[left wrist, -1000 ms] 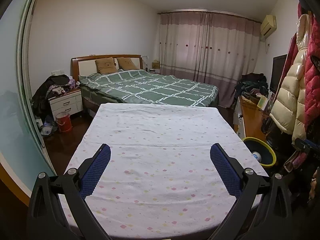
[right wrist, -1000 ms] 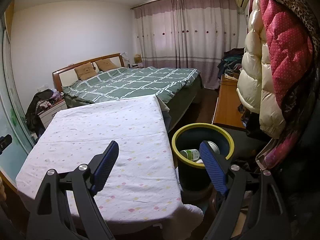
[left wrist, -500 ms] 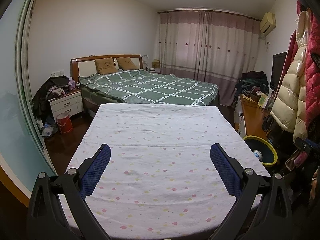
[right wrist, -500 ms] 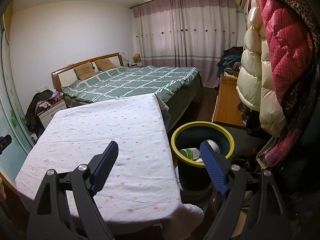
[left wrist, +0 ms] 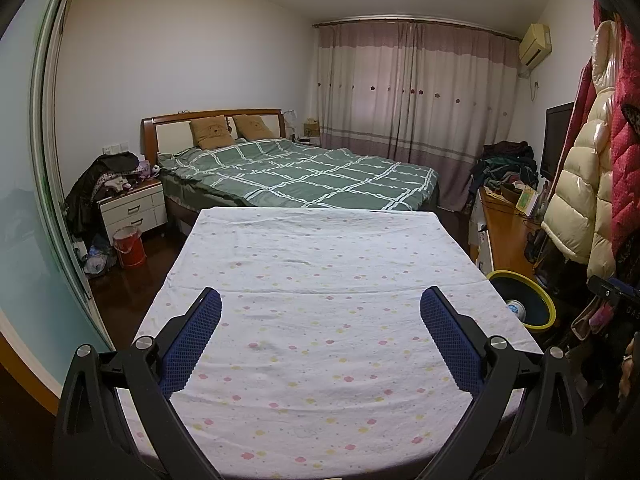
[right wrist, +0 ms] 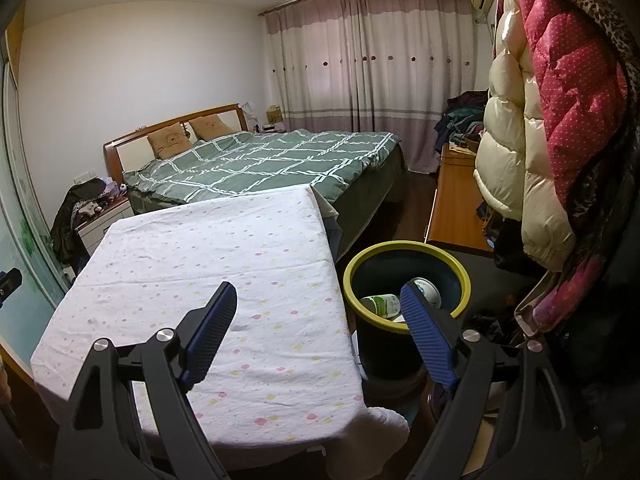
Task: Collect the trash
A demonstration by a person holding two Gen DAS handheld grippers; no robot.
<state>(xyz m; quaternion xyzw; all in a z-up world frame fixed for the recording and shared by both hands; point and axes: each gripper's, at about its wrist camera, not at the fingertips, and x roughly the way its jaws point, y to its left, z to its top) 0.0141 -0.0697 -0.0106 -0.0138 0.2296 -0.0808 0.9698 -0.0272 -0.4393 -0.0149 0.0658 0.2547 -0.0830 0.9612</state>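
Note:
A dark trash bin with a yellow rim (right wrist: pixel 406 246) stands on the floor to the right of a table with a white flowered cloth (right wrist: pixel 224 248). A bottle (right wrist: pixel 380 305) and a round container (right wrist: pixel 427 289) lie inside it. The bin also shows in the left wrist view (left wrist: pixel 522 282). My right gripper (right wrist: pixel 318 296) is open and empty, above the table's right edge next to the bin. My left gripper (left wrist: pixel 320 302) is open and empty, above the near part of the cloth (left wrist: pixel 320 280). No trash shows on the cloth.
A green checked bed (left wrist: pixel 304 172) lies beyond the table. A nightstand (left wrist: pixel 134 208) and red bucket (left wrist: pixel 129 246) stand at left. A wooden desk (right wrist: pixel 454 204) and hanging padded coats (right wrist: pixel 560 120) crowd the right.
Both views have shifted only slightly; the bin sits a little lower and closer in the right wrist view. Both grippers stay open and empty.

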